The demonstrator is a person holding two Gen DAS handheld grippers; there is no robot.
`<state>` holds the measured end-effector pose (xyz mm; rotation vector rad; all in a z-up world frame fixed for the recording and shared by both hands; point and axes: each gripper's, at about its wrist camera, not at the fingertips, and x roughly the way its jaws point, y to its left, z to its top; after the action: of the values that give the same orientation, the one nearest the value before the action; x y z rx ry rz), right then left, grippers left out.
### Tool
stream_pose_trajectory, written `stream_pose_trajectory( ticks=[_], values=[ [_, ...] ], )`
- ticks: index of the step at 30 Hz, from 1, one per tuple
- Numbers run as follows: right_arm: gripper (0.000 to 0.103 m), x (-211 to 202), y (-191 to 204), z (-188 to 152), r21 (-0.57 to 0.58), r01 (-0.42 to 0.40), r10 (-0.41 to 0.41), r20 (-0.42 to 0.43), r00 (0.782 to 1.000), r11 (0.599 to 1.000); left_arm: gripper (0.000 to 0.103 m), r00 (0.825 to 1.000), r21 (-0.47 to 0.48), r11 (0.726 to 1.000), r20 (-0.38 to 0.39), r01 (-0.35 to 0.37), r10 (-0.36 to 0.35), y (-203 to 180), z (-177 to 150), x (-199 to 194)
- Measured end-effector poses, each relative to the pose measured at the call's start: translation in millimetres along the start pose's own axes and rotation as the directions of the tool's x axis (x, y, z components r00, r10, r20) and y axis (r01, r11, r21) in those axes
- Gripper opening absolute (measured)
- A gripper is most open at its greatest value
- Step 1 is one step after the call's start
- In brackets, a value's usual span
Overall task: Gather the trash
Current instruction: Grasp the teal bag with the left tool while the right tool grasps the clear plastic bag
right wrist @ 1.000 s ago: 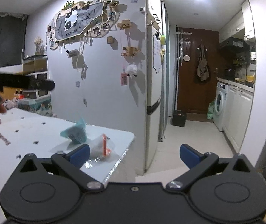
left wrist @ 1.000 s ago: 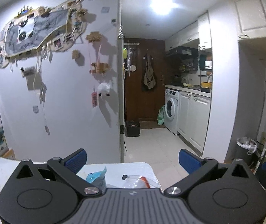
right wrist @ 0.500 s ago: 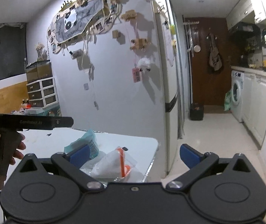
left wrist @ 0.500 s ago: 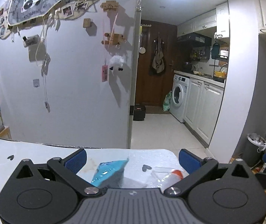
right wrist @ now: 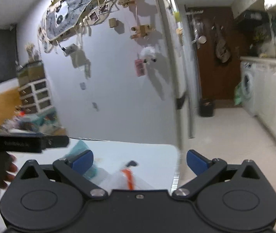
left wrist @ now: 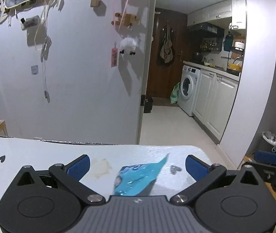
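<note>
Hovering over the white table (left wrist: 41, 155), the left gripper (left wrist: 137, 165) has its jaws spread wide w/ nothing between the pads; the blue wrapper (left wrist: 138, 176) lies on the table directly betw. the fingers, partly hidden under the gripper body. Right gripper (right wrist: 139, 160) likewise spread wide, empty; the clear bag w/ orange strip (right wrist: 123, 178) sits on the table betw. its fingers, near the table's right corner, right-wrist view blurred so contact w/ pads can't be confirmed. A teal scrap shows just behind the right gripper's left finger (right wrist: 82, 158), likely the same blue wrapper. Table stain (left wrist: 101, 168) beside the wrapper; heart marks on the table surface. Trash bin (left wrist: 271, 142) stands on the floor well apart from the table, to its right. Step in hand, in my judgement: closing in on each piece. Recommend: bring pads down level w/ the table, centre each item, close slowly, since film and wrapper are thin, likely to slide or crumple; take a bunched part, not a flat edge. Vs. 0.5 s ago: left view has come closer and lower to the table, wrapper now larger and centred, clear bag gone from that view; right view has advanced too, bag lower in frame and partly under the body. Jaws unchanged, both wide.
</note>
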<state>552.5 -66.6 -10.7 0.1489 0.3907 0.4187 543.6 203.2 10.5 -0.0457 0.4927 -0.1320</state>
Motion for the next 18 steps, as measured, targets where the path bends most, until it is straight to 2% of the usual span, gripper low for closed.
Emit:
stream_pose_trajectory(
  ticks=[2, 6, 10, 11, 13, 15, 18],
  values=[
    [0.103, 14.0, -4.2, -1.8, 0.042, -0.045, 0.045, -0.011, 0.999, 0.998, 0.103, 1.0, 0.001, 1.0, -0.009, 0.001, -0.001, 4.5, -2.5, 6.8],
    [0.102, 40.0, -11.2, -4.2, 0.11, -0.075, 0.084, -0.081, 0.993, 0.991, 0.103, 0.999, 0.025, 0.999, -0.035, 0.022, -0.021, 10.4, -7.8, 19.7],
    [0.085, 51.8, -12.7, -6.9, 0.129, -0.111, 0.128, -0.134, 0.983, 0.985, 0.101, 0.996, 0.033, 0.997, -0.052, 0.071, -0.07, 13.5, -14.0, 30.9],
    [0.083, 53.2, -11.8, -7.9, 0.129, -0.123, 0.142, -0.149, 0.979, 0.984, 0.099, 0.995, 0.043, 0.996, -0.056, 0.083, -0.081, 13.1, -15.9, 32.6],
    [0.069, 51.6, -10.1, -10.1, 0.122, -0.149, 0.168, -0.172, 0.971, 0.981, 0.091, 0.993, 0.055, 0.993, -0.068, 0.102, -0.098, 12.0, -17.5, 35.9],
    [0.065, 46.7, -6.9, -13.0, 0.104, -0.173, 0.19, -0.191, 0.963, 0.979, 0.083, 0.992, 0.055, 0.993, -0.076, 0.106, -0.102, 11.1, -19.1, 38.5],
    [0.062, 35.7, -0.2, -18.6, 0.089, -0.214, 0.228, -0.219, 0.949, 0.973, 0.08, 0.992, 0.05, 0.994, -0.083, 0.097, -0.093, 13.5, -22.1, 41.4]
  ],
)
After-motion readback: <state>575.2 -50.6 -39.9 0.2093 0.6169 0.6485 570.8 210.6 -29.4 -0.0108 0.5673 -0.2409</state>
